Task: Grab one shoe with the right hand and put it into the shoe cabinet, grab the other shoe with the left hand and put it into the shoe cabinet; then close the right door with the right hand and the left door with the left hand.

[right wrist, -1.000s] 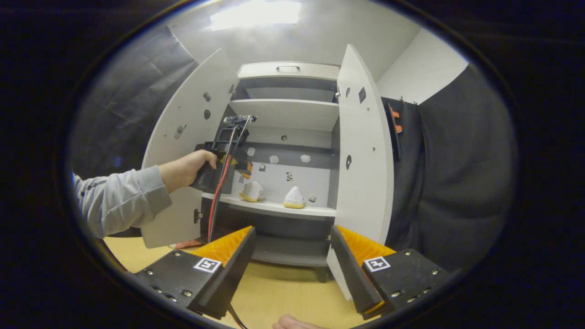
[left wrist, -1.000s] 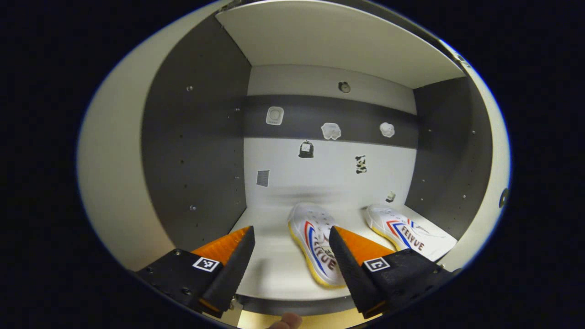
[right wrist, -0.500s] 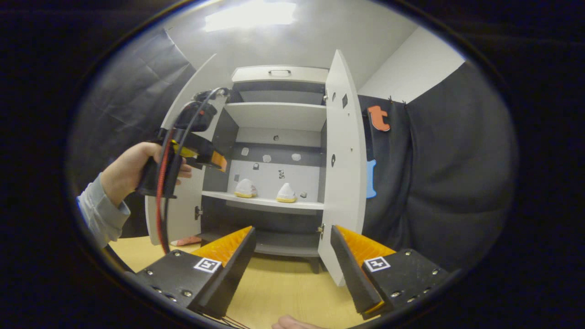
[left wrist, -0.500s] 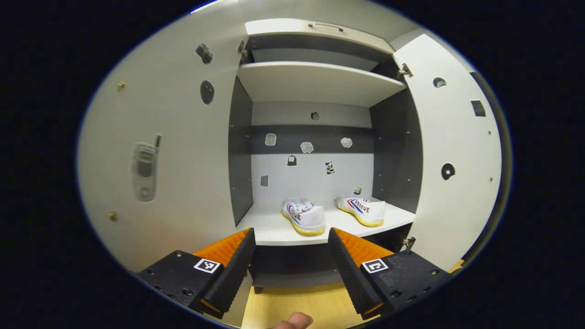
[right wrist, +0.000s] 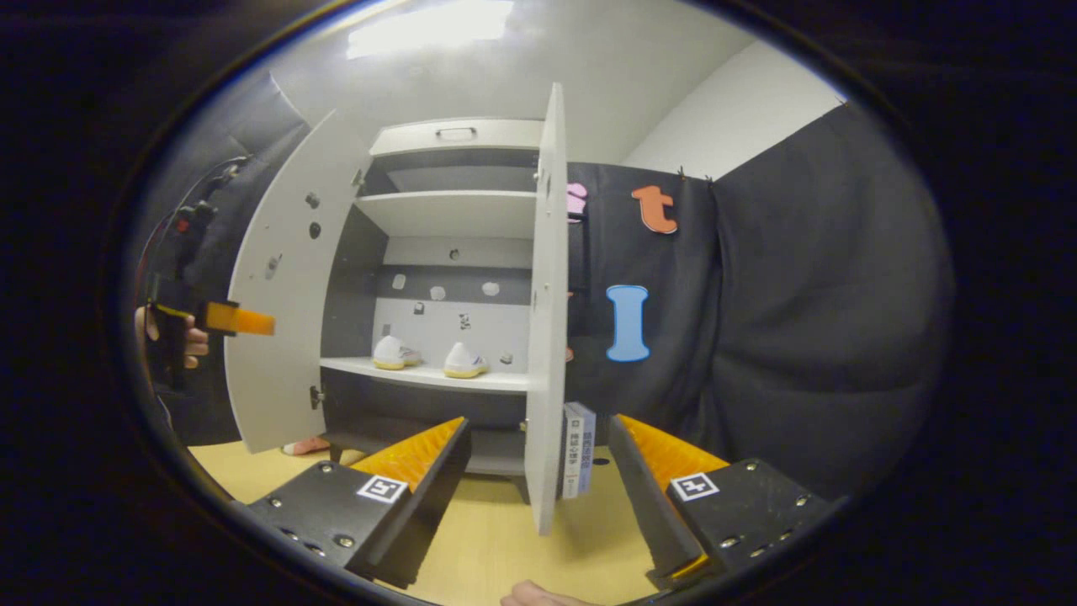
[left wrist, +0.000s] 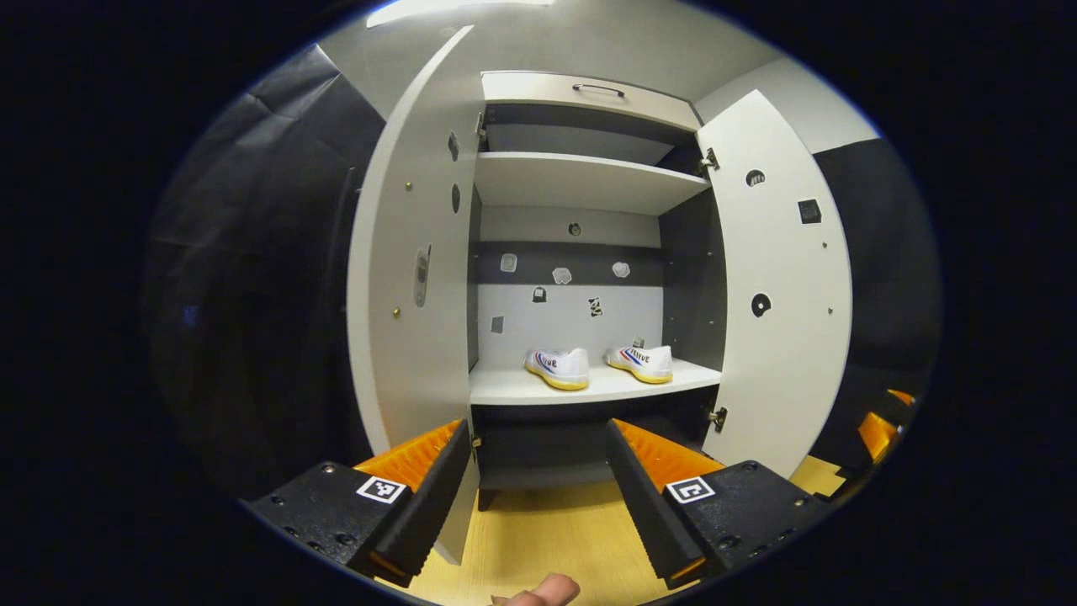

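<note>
Two white shoes with red and blue stripes and yellow soles stand side by side on the cabinet's middle shelf (left wrist: 589, 389): the left shoe (left wrist: 558, 368) and the right shoe (left wrist: 644, 362). In the right gripper view they show as small shapes, the left shoe (right wrist: 394, 353) and the right shoe (right wrist: 464, 361). Both doors stand open: the left door (left wrist: 416, 278) and the right door (left wrist: 778, 286). My left gripper (left wrist: 538, 471) is open and empty, well back from the cabinet. My right gripper (right wrist: 538, 471) is open and empty, with the right door (right wrist: 547, 303) edge-on just ahead of it.
The cabinet has an upper shelf (left wrist: 580, 178) and a top drawer with a handle (left wrist: 599, 87). Some books (right wrist: 577, 449) stand on the wooden floor (right wrist: 496, 539) by the right door. A hand holds the left gripper (right wrist: 202, 320) at the far left of the right gripper view.
My left gripper has pulled back out of the cabinet, leaving the shoe on the shelf. My right gripper has swung right, so the right door now appears edge-on in front of it.
</note>
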The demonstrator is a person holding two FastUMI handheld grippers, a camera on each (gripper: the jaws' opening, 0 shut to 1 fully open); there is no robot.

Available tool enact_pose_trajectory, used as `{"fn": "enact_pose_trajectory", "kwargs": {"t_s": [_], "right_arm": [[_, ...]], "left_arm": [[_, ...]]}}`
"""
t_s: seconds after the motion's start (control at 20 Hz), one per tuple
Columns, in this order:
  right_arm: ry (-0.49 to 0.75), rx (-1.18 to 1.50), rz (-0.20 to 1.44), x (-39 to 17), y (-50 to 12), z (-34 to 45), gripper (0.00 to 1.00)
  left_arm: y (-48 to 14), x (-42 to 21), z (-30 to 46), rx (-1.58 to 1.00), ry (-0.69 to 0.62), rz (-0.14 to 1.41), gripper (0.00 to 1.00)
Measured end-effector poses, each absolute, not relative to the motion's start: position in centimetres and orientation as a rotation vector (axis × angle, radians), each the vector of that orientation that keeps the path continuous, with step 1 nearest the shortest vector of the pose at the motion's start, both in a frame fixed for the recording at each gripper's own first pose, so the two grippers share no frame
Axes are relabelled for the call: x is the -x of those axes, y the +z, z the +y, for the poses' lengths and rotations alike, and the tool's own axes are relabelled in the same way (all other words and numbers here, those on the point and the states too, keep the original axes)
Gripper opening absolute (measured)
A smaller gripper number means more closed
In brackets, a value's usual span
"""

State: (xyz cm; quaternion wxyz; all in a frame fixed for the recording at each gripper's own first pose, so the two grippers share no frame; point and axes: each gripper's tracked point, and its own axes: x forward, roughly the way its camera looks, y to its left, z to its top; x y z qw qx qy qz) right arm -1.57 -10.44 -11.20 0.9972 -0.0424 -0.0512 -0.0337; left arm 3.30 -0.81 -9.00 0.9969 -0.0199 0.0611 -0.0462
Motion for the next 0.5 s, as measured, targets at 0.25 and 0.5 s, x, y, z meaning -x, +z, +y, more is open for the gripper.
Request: {"fn": "enact_pose_trajectory", "kwargs": {"t_s": [0.25,0.5], "right_arm": [[-0.075,0.125,-0.030,-0.6,-8.3,-16.5,0.98],[-0.044,0.164,0.005,-4.4,-4.9,-22.3,0.98]], "left_arm": [[-10.3,1.0,0.4,0.078,-0.127,0.110,0.96],[-9.7,3.4,1.5,0.060,-0.164,0.075,0.97]]}}
